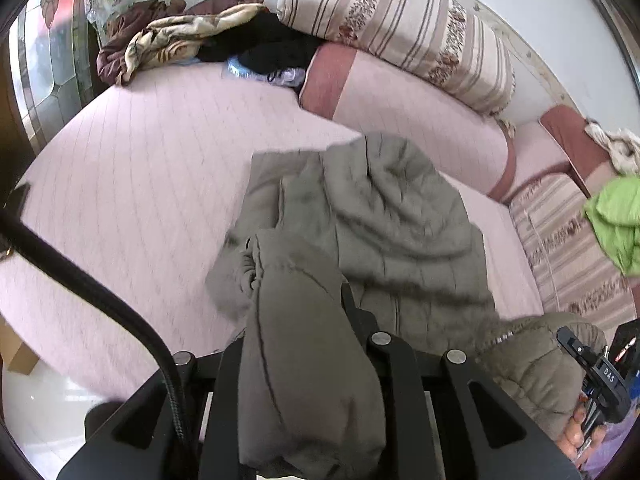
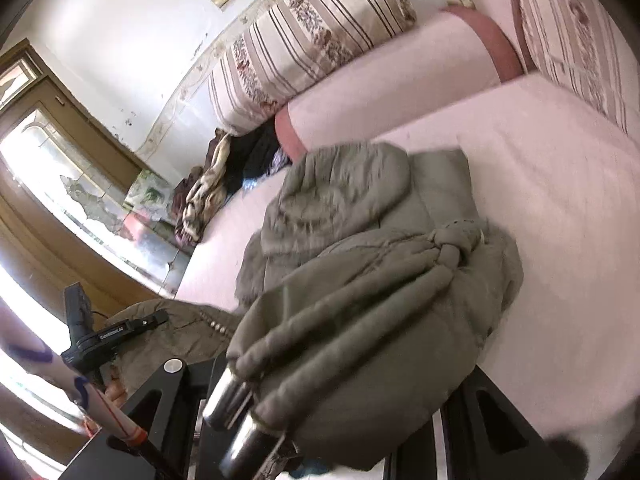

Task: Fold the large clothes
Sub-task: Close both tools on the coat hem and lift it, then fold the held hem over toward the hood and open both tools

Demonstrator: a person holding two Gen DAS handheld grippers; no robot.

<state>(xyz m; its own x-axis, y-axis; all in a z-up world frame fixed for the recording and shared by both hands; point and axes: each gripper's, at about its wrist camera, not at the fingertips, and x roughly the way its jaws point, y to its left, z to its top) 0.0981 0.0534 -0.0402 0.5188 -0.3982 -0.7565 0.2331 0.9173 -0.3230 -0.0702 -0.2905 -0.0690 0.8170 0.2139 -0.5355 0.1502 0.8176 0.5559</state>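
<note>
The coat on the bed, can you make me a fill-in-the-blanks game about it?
1. The puffy coat is the colour ____.
2. It lies on a ____ bed.
3. The left gripper is shut on the coat's ____.
4. The bright jacket at the right is ____.

Missing words: olive green; pink; sleeve; lime green

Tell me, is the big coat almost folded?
About halfway, I think. Done: the olive puffer coat lies on the pink bed with one sleeve already across it. In hand: the left claw and right claw each grip padded fabric. Left: laying those parts down and doubling the coat.
</note>
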